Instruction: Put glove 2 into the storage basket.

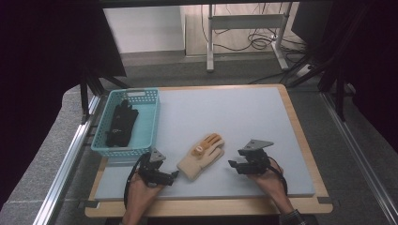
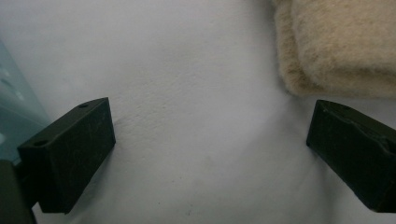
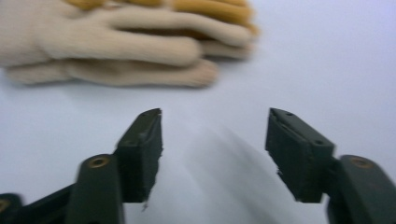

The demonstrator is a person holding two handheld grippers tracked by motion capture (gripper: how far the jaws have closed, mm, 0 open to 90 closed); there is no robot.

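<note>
Two hands enter from the near edge of the table (image 1: 300, 140), each holding a gripper low over the grey mat (image 1: 234, 117). The left hand (image 1: 141, 190) angles its left gripper (image 1: 174, 174) toward the right, jaws spread wide with bare mat between them; in the left gripper view the cuff of the cream glove (image 2: 336, 46) lies just beyond the right-hand jaw, apart from it, and the teal wall of the basket (image 2: 14, 107) stands just beside the other jaw. The right hand (image 1: 267, 183) points its right gripper (image 1: 232, 164) leftward, jaws likewise released and empty; its view shows the glove's fingers (image 3: 140, 46) lying ahead, well short of contact.

Between the two grippers, on the mat, the cream glove (image 1: 201, 155) lies flat with fingers pointing away and right, an orange patch on the finger side. A small round mark on it is too small to read.

Farther left, the basket (image 1: 150, 126) sits at the mat's left edge, holding a black glove (image 1: 121, 123); any print on it cannot be made out.

Open mat stretches behind and to the right of the cream glove as far as the wooden border. Beyond the table stand the legs of a desk (image 1: 244, 28) and loose cables (image 1: 263, 42) on the floor.
</note>
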